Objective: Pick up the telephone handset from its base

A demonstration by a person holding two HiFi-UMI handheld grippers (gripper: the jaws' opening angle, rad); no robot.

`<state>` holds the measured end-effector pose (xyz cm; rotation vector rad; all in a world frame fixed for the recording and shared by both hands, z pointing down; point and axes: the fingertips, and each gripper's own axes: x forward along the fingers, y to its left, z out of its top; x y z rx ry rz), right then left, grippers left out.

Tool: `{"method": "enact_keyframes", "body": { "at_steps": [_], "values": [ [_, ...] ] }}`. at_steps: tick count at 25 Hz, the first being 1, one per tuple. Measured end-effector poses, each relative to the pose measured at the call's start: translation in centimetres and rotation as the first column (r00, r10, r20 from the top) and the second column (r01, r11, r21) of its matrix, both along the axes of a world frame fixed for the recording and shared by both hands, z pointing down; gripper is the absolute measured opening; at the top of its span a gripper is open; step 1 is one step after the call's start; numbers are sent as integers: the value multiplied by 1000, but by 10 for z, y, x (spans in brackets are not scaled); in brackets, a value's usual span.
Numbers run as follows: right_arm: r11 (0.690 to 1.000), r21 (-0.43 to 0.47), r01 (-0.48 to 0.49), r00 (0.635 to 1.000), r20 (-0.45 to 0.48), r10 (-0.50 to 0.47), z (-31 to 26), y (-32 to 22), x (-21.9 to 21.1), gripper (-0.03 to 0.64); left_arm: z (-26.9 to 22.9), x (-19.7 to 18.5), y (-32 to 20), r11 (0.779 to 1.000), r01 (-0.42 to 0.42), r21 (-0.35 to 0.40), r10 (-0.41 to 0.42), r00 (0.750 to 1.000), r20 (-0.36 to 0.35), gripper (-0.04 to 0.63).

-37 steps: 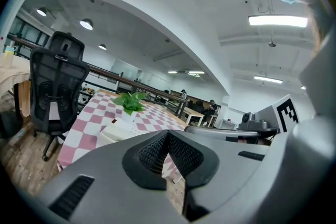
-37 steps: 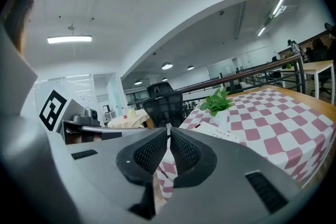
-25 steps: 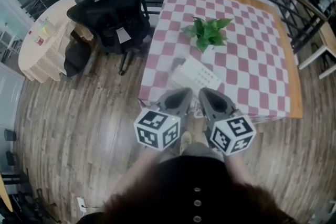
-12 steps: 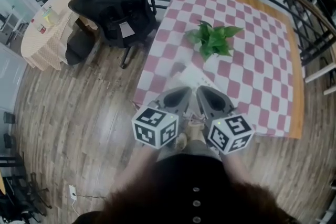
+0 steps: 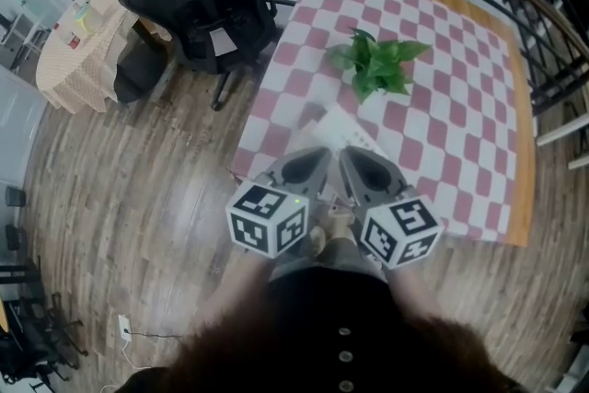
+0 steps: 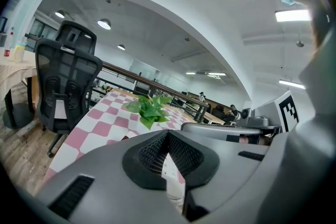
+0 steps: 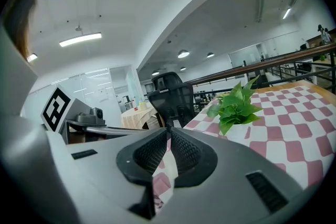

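Observation:
A white telephone [image 5: 348, 132] lies near the front edge of the table with the pink-and-white checked cloth [image 5: 442, 106]; its near part is hidden behind my jaws and I cannot make out the handset apart from the base. My left gripper [image 5: 316, 155] and right gripper [image 5: 351, 155] hang side by side just short of the phone, over the table's edge, both shut with nothing held. In the left gripper view the left gripper [image 6: 168, 134] has its tips together, with a white sliver showing below them. The right gripper [image 7: 169, 128] looks the same in its own view.
A green potted plant [image 5: 377, 64] stands mid-table beyond the phone. A black office chair [image 5: 207, 9] sits left of the table on the wood floor. Further left is a round table with a cream cloth [image 5: 78, 60]. A dark railing [image 5: 552, 23] runs behind the table.
Both grippers have moved together toward the table's front edge and the phone, whose near part is now behind the jaws. Both stay shut.

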<state>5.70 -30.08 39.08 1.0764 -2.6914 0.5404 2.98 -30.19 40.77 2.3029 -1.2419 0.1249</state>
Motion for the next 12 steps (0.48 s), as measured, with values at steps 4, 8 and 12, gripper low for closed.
{"method": "enact_keyframes", "body": {
  "at_steps": [4,8,12],
  "values": [
    [1000,-28,-13,1000,-18,12,10,0,1,12,5,-4,1,1000,-3,-14,3,1000,-3,6],
    [999,-51,-1,1000,-28,0,18,0,-1,14,13,-10,2,999,-3,-42,2,1000,-10,6],
    [998,-65,14,999,-46,-17,24,-3,-5,16,18,-18,4,998,-1,-66,0,1000,-16,6]
  ]
}}
